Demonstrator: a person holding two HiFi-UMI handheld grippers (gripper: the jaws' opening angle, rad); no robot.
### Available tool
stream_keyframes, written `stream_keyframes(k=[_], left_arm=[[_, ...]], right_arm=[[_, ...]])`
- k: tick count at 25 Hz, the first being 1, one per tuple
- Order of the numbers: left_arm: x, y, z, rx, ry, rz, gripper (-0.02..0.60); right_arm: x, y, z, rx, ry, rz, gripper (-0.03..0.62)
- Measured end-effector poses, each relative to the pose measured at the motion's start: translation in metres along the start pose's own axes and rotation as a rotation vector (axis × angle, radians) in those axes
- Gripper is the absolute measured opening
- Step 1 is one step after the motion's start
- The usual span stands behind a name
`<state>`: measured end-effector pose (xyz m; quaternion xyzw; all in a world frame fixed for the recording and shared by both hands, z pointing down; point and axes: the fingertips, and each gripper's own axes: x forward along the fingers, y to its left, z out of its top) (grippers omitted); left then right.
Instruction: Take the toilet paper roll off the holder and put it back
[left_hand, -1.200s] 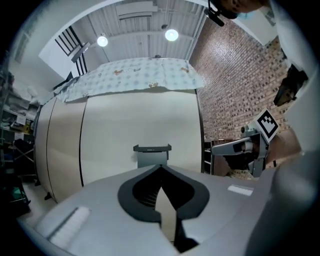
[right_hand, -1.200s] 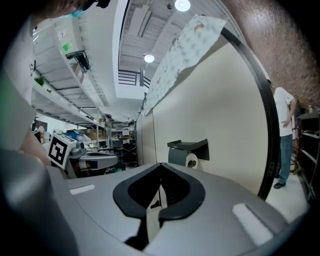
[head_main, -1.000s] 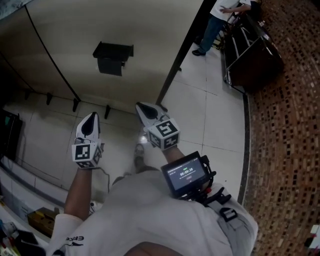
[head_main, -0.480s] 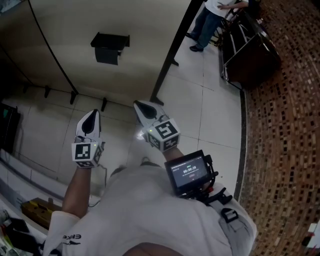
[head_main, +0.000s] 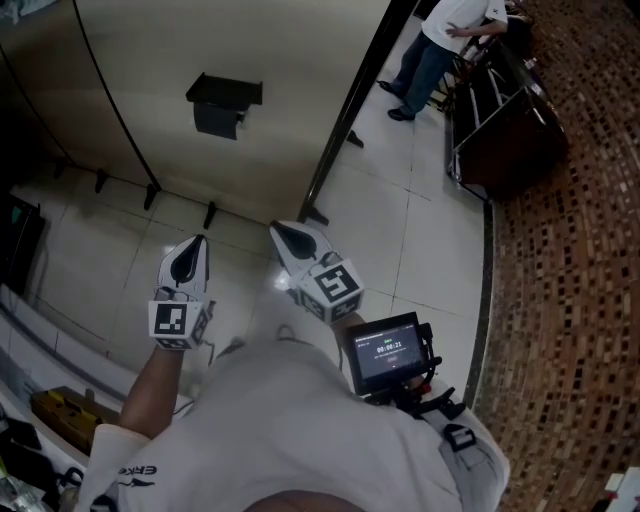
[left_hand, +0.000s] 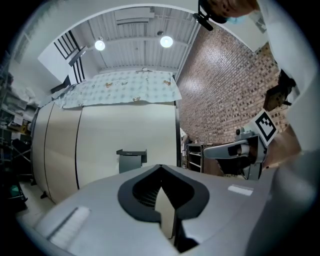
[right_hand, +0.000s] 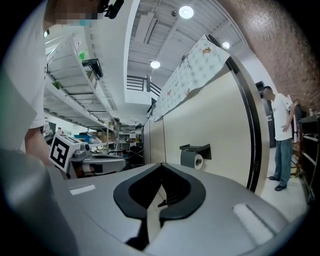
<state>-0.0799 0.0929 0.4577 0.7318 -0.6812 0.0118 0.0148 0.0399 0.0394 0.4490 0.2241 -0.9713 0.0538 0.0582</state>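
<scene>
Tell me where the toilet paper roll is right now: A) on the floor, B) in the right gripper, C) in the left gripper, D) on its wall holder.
D: the roll hangs in the black holder on the wall, well ahead of the left gripper and right gripper, both shut on nothing.

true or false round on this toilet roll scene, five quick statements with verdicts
1. The toilet paper roll sits on the holder. True.
2. The left tool has its jaws wide apart. False: they are shut, with nothing between them.
3. The right tool grips the roll. False: it is shut and empty, well apart from the roll on its holder.
4. The holder is fixed to a glass door. False: it is mounted on the beige partition.
5. A person stands past the partition's end. True.
</scene>
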Motion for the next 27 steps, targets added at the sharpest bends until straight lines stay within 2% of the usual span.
stream_keyframes(k=[5,13,22,27], left_arm=[[-0.001,-0.005,-0.002,-0.032,0.021,0.012,0.002],[-0.003,-0.012,-0.007,-0.014,0.03,0.004,0.002],[-0.002,-0.02,-0.015,-0.041,0.046,0.009,0.002],[-0.003,-0.015,-0.022,-0.047,0.067,0.023,0.002]], right_arm=[[-0.006,-0.001,-0.006,0.013,-0.012,-0.007,0.006],[-0.009,0.001,-0.011,0.041,-0.007,-0.005,0.006],[-0.011,0.002,-0.003,0.055,-0.005,0.003,0.006],[-0.009,0.002,-0.016,0.042,-0.006,0.01,0.006]])
